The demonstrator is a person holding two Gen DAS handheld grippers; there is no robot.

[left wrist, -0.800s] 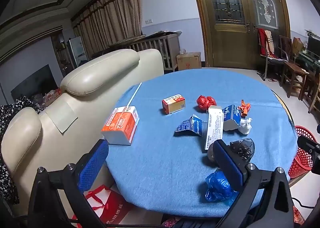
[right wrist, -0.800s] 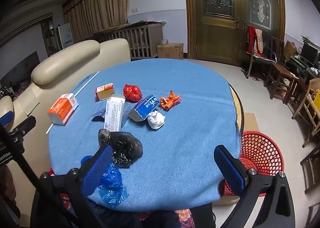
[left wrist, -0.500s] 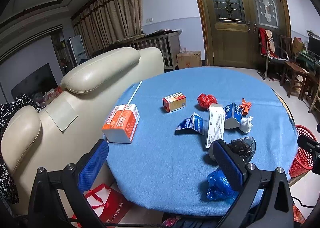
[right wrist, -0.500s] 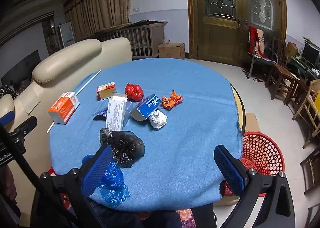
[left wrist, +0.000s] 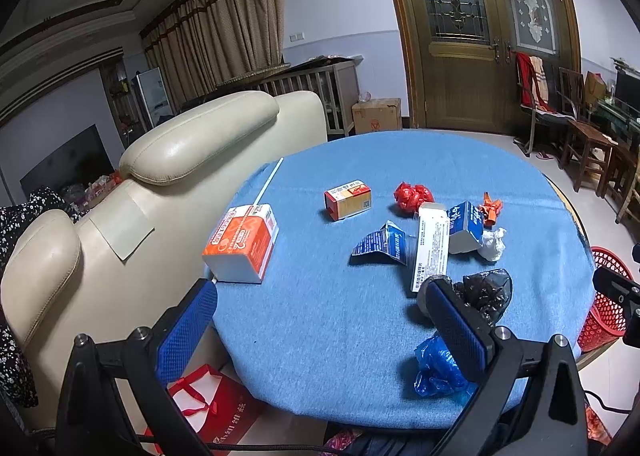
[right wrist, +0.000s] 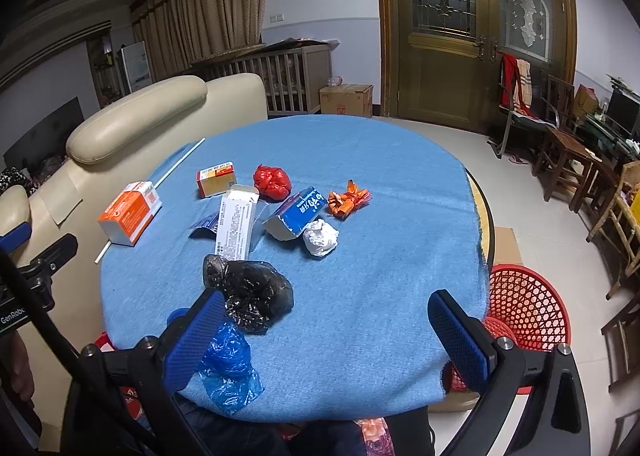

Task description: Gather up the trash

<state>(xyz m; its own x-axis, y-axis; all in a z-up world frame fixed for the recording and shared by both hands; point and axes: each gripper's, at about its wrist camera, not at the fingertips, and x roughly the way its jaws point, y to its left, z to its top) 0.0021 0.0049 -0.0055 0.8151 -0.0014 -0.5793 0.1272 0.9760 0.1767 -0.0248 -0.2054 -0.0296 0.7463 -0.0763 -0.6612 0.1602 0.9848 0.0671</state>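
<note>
Cream leather sofa (left wrist: 180,143), wooden double door (right wrist: 472,35), tan curtains (left wrist: 224,31), pale tiled floor (right wrist: 532,191).

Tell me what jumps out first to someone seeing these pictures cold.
A round table under a blue cloth fills both views, strewn with trash. Most vivid are the orange-and-white carton near the sofa-side edge, the red crumpled ball mid-table, and the black plastic bag toward the near edge, with a blue bag just beyond it at the edge. A red mesh basket waits on the floor at the right.
</note>
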